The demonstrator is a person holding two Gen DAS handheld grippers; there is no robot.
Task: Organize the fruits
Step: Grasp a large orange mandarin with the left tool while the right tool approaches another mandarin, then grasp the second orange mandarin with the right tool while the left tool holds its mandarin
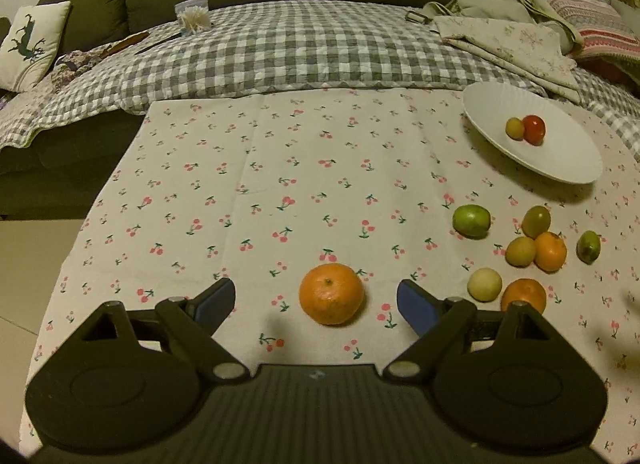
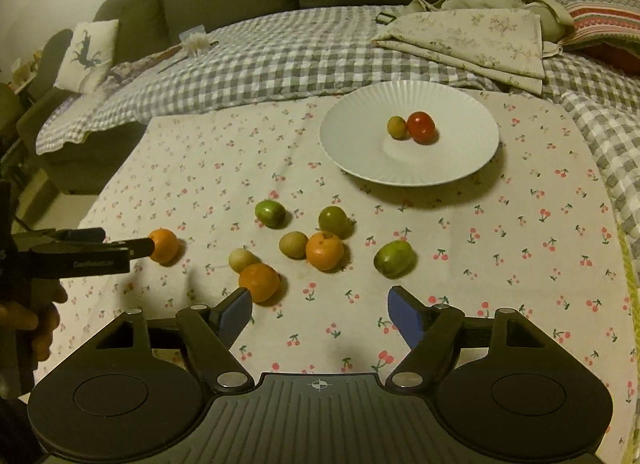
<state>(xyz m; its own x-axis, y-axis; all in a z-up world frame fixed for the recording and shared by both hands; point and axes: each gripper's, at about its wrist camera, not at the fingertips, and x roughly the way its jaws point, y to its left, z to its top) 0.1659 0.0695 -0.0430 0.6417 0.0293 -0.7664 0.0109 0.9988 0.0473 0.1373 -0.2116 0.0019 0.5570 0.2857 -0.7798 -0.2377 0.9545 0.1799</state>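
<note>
My left gripper [image 1: 316,298] stands open low over the cherry-print cloth. A lone orange [image 1: 331,293] sits between its blue pads, which are clear of it on both sides. In the right wrist view that left gripper [image 2: 136,244] reaches in from the left around the same orange [image 2: 163,246]. My right gripper [image 2: 320,300] is open with nothing between its fingers. Another orange [image 2: 259,282] lies just beyond its left finger. Behind it lie several loose fruits: green ones [image 2: 393,259], an orange [image 2: 324,250] and a pale one [image 2: 241,259]. The white plate [image 2: 360,160] holds a red tomato [image 2: 421,127] and a small yellowish fruit [image 2: 397,127].
A grey checked quilt [image 1: 300,48] covers the sofa behind the table, with folded floral cloth [image 2: 472,44] and cushions at the right. The table's left edge [image 1: 100,200] drops to the floor. A person's hand [image 2: 36,316] holds the left gripper's handle.
</note>
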